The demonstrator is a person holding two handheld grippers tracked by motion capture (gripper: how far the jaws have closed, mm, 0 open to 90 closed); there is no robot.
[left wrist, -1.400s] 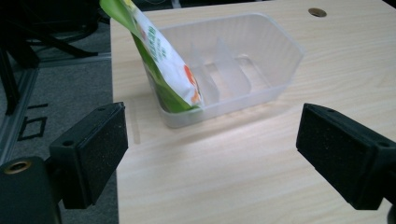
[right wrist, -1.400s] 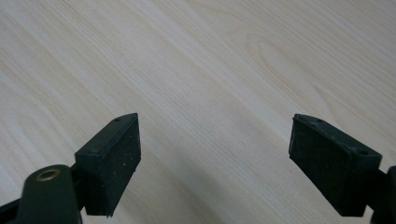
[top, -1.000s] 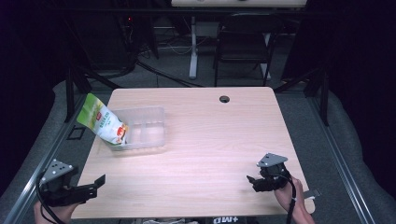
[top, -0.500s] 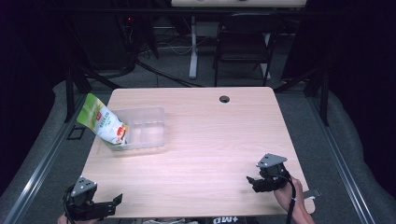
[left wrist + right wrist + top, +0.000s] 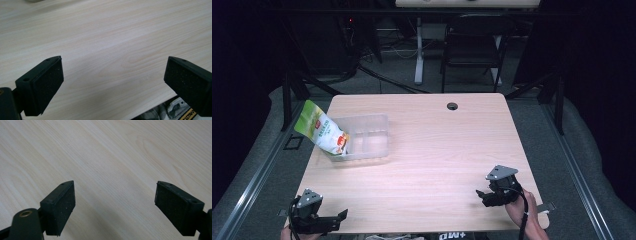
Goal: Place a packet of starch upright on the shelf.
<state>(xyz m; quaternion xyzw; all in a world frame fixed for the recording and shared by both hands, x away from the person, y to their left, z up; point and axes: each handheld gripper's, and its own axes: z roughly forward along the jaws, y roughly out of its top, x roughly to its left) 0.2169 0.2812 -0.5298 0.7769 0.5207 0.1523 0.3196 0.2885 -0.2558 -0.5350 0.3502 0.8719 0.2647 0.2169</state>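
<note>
A green and white snack bag [image 5: 322,130] leans in the left end of a clear plastic bin [image 5: 367,140] on the table's left side. My left gripper [image 5: 339,217] lies at the front left corner of the wooden table [image 5: 437,150], open, with bare wood between its jaws [image 5: 112,75]. My right gripper [image 5: 482,196] rests low at the front right, open too, over bare wood [image 5: 115,202]. Both are far from the bag and bin.
A round cable hole [image 5: 452,106] sits near the table's far edge. A chair [image 5: 472,50] and desk legs stand beyond the table. Metal rails [image 5: 257,170] run along both sides. The table's front edge lies just under the left gripper.
My left gripper has moved from beyond the table's left edge inward along the front edge and now points right. The right gripper has barely moved.
</note>
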